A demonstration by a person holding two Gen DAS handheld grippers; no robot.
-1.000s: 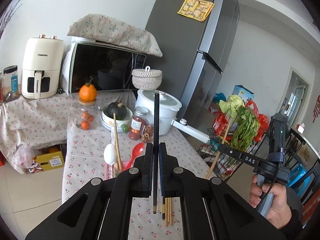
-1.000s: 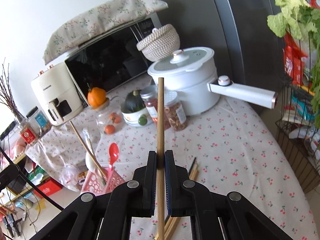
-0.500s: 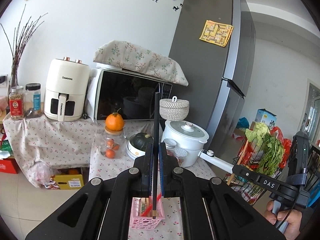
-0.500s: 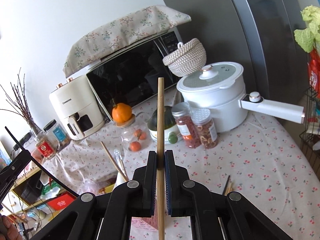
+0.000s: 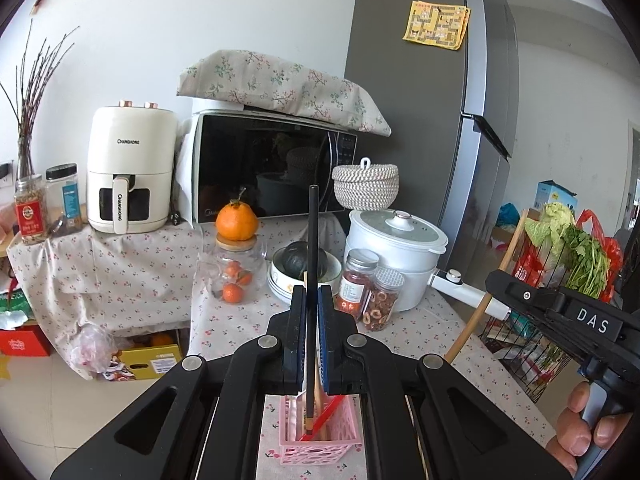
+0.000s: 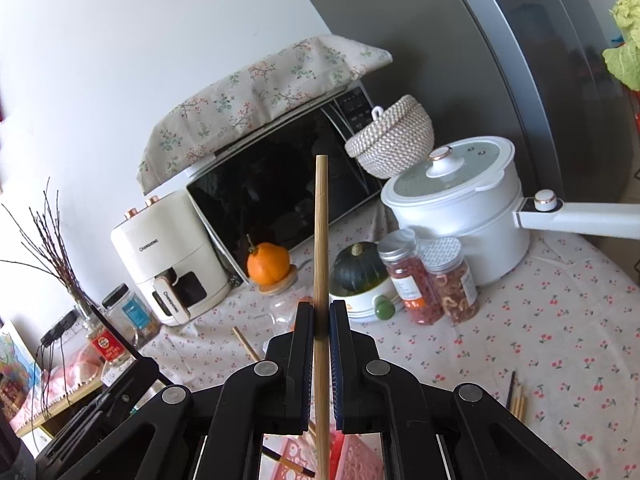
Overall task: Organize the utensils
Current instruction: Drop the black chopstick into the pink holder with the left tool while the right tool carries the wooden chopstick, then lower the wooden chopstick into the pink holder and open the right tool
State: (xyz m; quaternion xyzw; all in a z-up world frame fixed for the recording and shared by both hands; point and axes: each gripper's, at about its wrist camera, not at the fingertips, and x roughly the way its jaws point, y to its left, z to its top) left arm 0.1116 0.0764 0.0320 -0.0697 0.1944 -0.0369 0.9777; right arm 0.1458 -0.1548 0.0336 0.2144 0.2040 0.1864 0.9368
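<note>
My left gripper is shut on a black chopstick, held upright with its lower tip inside the pink utensil basket on the table. The basket holds a red spoon and wooden chopsticks. My right gripper is shut on a light wooden chopstick, also upright, above the pink basket. The right gripper shows at the right of the left wrist view. A few loose chopsticks lie on the floral tablecloth to the right.
Behind the basket stand a white pot with a long handle, two spice jars, a bowl with a squash, a jar topped by an orange, a microwave, an air fryer and a grey fridge.
Both grippers have moved back and lowered over the pink basket. The black chopstick's tip now sits deeper in the basket. Both grippers stay shut on their chopsticks.
</note>
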